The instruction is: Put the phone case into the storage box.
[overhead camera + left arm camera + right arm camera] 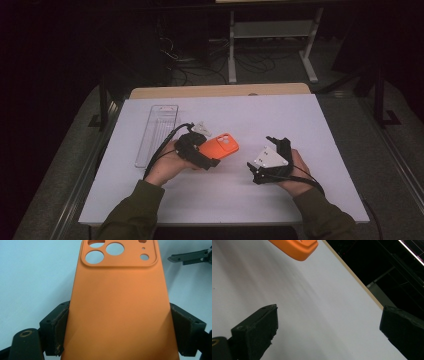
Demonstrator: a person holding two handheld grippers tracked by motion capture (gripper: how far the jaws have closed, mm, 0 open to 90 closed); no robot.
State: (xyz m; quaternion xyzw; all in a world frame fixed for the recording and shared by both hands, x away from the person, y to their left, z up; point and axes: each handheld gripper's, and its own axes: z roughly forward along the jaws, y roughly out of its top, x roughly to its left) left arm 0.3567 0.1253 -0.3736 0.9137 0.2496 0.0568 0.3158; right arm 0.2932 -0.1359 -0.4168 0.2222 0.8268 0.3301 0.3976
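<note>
- A dark room surrounds a white table (280, 115); a pale wooden edge shows at its 12 o'clock side, and cables lie on the floor beyond.
- A clear plastic tray (157, 132) lies flat at about 10 o'clock from the table's middle.
- The left gripper (207, 159) sits just left of centre, its pads (58, 330) pressed against both long sides of an orange phone case (117, 305).
- The case sticks out toward 1 o'clock from that gripper, camera cut-outs at the far end; whether it touches the table is hard to tell.
- The right gripper (257, 167) rests at 3 o'clock from the case, apart from it.
- Its jaws stand wide with nothing between them, bare table beneath.
</note>
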